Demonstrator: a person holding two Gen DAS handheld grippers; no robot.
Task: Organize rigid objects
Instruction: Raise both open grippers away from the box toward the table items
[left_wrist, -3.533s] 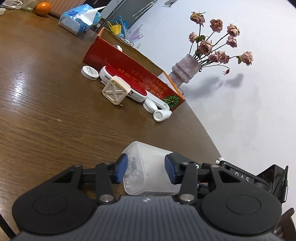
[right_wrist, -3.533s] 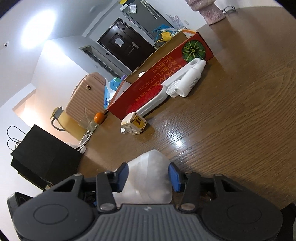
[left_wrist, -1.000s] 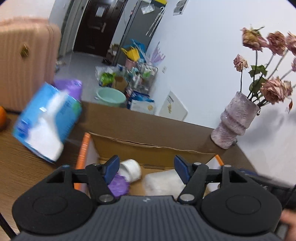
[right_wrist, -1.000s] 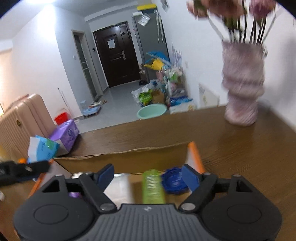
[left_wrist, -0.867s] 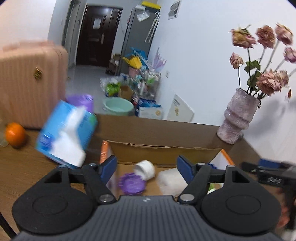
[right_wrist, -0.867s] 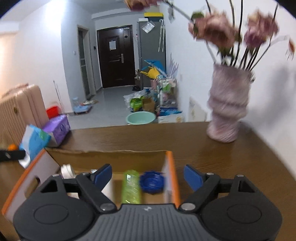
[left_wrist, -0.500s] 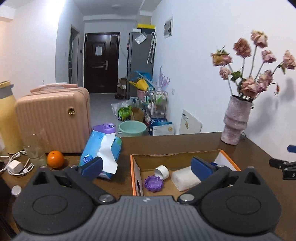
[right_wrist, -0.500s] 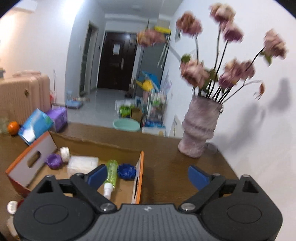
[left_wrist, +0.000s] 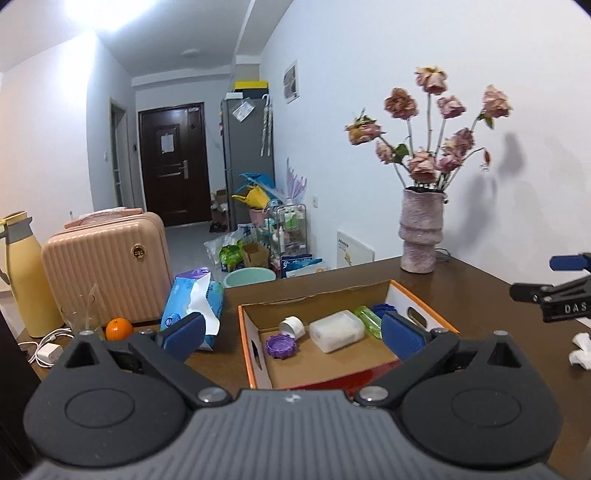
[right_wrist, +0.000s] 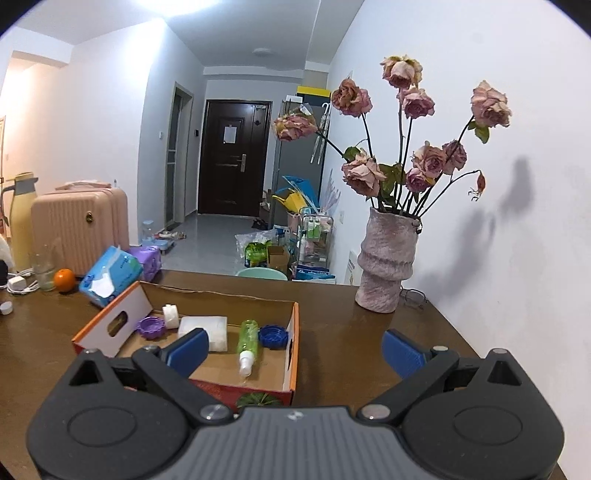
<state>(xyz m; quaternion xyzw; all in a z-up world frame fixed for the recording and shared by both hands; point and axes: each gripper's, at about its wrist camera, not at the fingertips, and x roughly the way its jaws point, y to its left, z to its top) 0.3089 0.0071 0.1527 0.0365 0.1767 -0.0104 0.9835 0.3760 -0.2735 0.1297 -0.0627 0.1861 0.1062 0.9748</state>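
left gripper (left_wrist: 291, 334) wide open, empty | right gripper (right_wrist: 293, 349) wide open, empty | cardboard box (right_wrist: 291, 345) at frame centre holds white container (left_wrist: 336, 330), green bottle (right_wrist: 246, 339), caps | next: judged, fetch remaining items, lower them in low and level

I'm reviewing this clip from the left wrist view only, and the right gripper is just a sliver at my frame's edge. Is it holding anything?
Observer: No. The right gripper is open, with nothing in it.
Reviewer: The green bottle is half hidden in my view.
Observer: The green bottle lies flat in the box, white nozzle toward the camera.
Reviewer: Anything loose outside the box?
Observer: A small white cap sits on the table, left of the box.
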